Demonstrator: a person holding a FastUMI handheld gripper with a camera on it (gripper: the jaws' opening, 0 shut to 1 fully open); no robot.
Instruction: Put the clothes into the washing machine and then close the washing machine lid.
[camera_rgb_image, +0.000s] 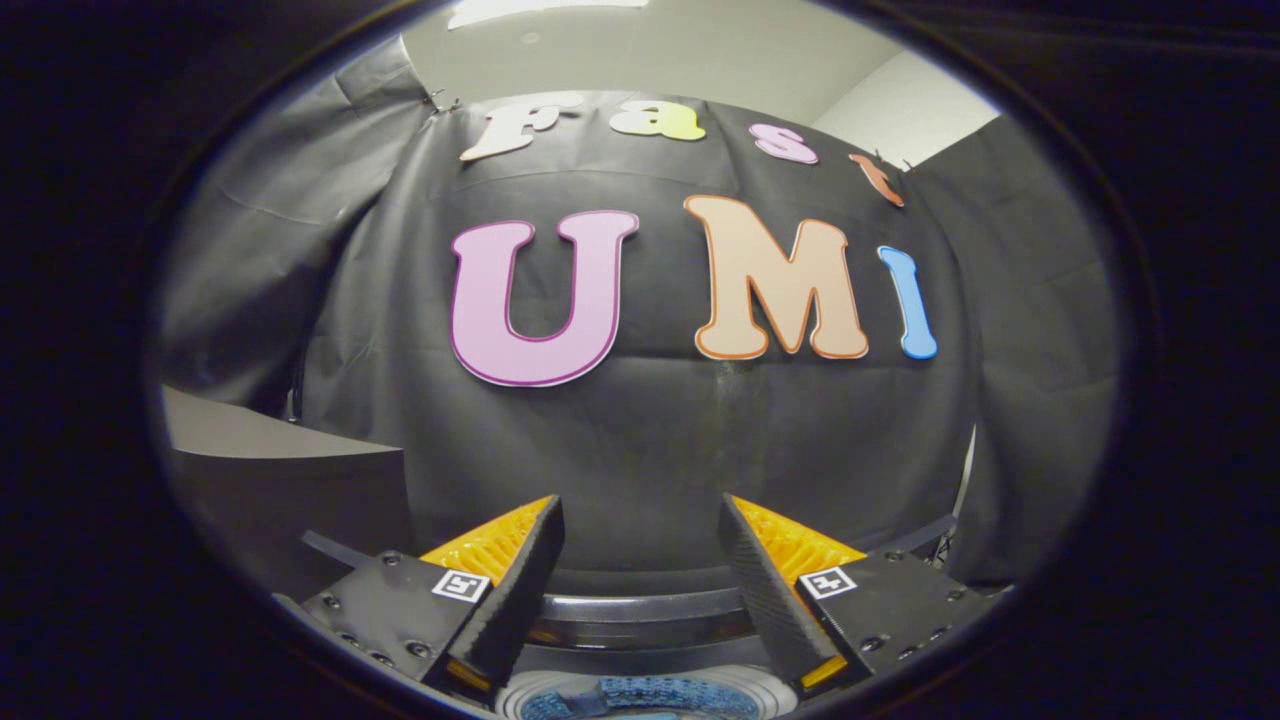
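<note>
Gripper view, entry: fingers (640, 560) stood apart, holding nothing. Below and between them, washing machine (650, 610) rim, with a patch of blue clothes (650, 695) apparently inside the drum. Lid: I could not tell. My advice: tilt down, find the lid, then close. Beyond: grey desk (270, 440), black cloth wall (650, 440), pale ceiling (650, 50).

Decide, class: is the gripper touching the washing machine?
Cannot tell. In the gripper view, the open gripper has nothing between its fingers, and the washing machine lies below them; the fisheye angle shows neither clear contact nor a clear gap.
</note>
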